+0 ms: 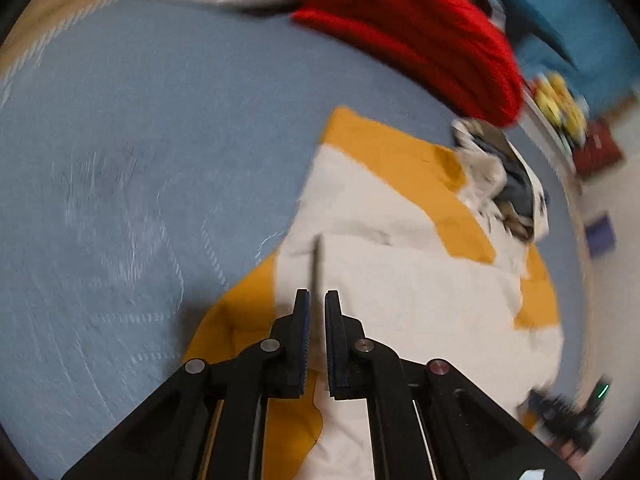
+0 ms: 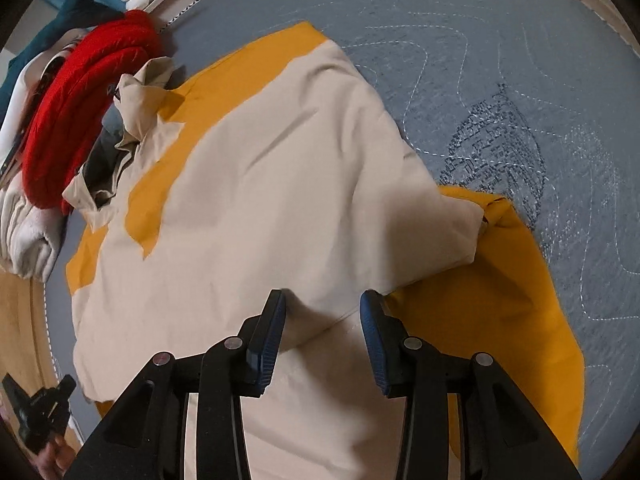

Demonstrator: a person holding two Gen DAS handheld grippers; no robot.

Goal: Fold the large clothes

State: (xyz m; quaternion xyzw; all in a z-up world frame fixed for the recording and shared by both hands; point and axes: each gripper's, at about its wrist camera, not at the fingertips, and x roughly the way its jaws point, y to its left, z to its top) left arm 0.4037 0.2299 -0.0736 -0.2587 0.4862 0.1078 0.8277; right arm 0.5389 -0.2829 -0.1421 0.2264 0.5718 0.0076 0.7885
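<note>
1. Left gripper (image 1: 316, 300) fingers are pressed almost together, apparently on a jacket (image 2: 280, 200) edge; right gripper (image 2: 323, 300) fingers are spread above it, nothing pinched.
2. Jacket is spread on the blue quilt (image 2: 520, 60).
3. Judged soft, light, limp; hem corners are best taken.

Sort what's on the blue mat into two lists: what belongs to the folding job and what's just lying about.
In the job:
- cream and mustard-yellow garment
- left claw, shut on its cream edge
- right claw, open over it

Lying about:
- red knitted garment
- grey-white garment
- teal fabric
</note>
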